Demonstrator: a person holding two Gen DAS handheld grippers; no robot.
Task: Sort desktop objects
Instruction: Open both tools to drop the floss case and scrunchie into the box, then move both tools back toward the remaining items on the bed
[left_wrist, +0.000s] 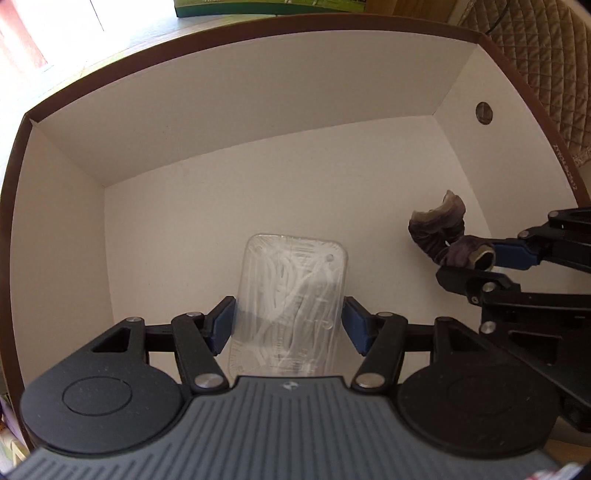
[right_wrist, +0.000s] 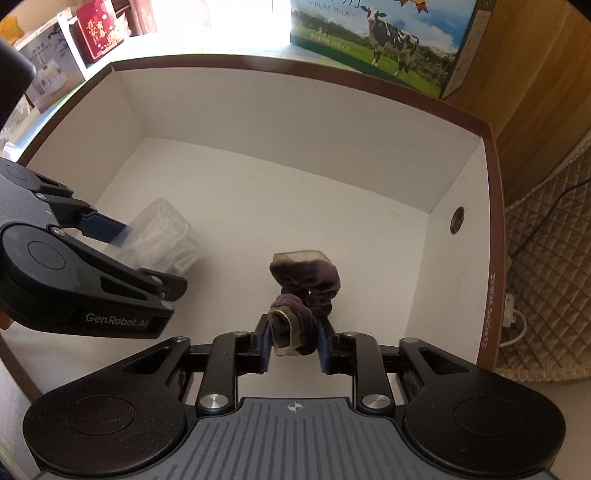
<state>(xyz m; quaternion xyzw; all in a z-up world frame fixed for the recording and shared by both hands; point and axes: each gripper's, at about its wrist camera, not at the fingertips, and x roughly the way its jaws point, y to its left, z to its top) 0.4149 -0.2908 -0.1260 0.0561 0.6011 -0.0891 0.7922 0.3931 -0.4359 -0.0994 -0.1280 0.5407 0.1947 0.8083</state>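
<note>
Both grippers inside a big open box (left_wrist: 258, 122), white inside, brown rim, taking up most of both views

Left gripper (left_wrist: 289, 322) lower centre of left wrist view, blue pads on either side of a clear plastic case (left_wrist: 291, 295) of white floss picks. Left pad (left_wrist: 224, 325) touches the case edge, right pad looks just beside or barely touching it, so pinching the case, loosely at best. Cannot tell if the case sits on the box floor or is lifted. In right wrist view the same gripper (right_wrist: 125, 254) comes in from the left edge with the case (right_wrist: 162, 236) at its tip, left of centre

Right gripper (right_wrist: 293, 343) lower centre of right wrist view, jaws narrowed and pinching a dark purple velvet scrunchie (right_wrist: 303, 291); the near loop is squeezed between the blue pads, the rest sticks forward above the box floor. In left wrist view the right gripper (left_wrist: 491, 262) enters from the right edge, scrunchie (left_wrist: 439, 229) at its tip, well apart from the case

Round hole (right_wrist: 457, 219) in the box's right wall. Milk carton (right_wrist: 376, 40) with a cow picture behind the box at top of frame, a red box (right_wrist: 98, 31) upper left, quilted beige fabric (right_wrist: 546, 266) at right edge
</note>
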